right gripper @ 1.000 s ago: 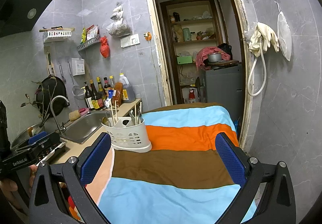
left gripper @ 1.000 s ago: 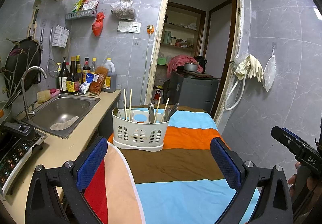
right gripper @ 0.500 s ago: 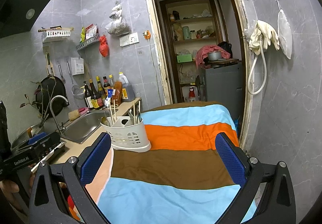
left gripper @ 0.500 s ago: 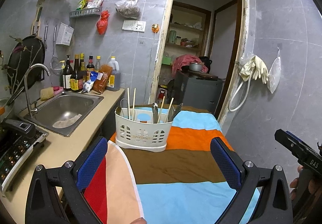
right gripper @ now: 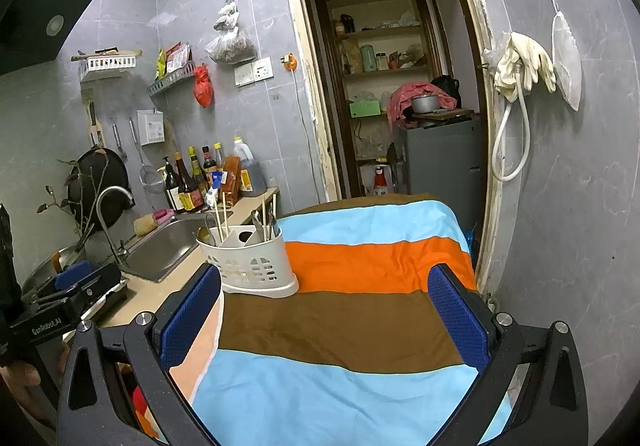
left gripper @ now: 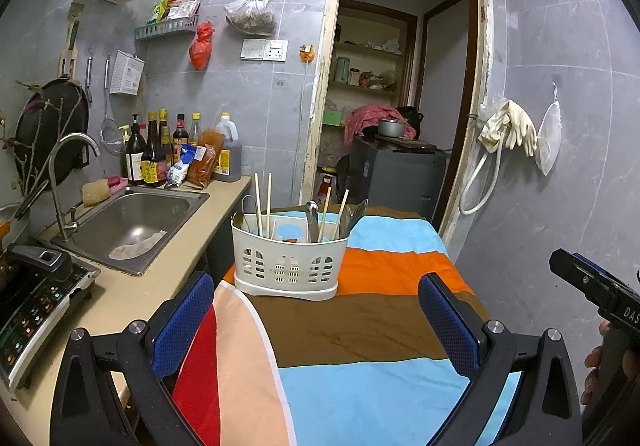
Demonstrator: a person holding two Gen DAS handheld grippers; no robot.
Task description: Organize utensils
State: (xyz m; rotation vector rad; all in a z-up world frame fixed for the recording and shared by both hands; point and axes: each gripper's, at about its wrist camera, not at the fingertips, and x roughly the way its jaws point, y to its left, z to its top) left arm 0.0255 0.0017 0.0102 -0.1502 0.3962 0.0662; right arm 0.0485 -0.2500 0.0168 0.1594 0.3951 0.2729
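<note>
a small home kitchen with grey tiled walls. a steel sink [left gripper: 132, 224] with a curved faucet [left gripper: 66, 165] is set in the beige counter [left gripper: 132, 294], sauce bottles [left gripper: 154, 151] crowd its back edge, and an induction cooker [left gripper: 36, 298] sits at its near end. a dark pan [left gripper: 50, 129] and strainer [left gripper: 109, 125] hang on the wall, rubber gloves [left gripper: 510, 125] by the doorway [left gripper: 404, 85] to a pantry with shelves.

Both wrist views face the utensil caddy [left gripper: 290, 260].
</note>
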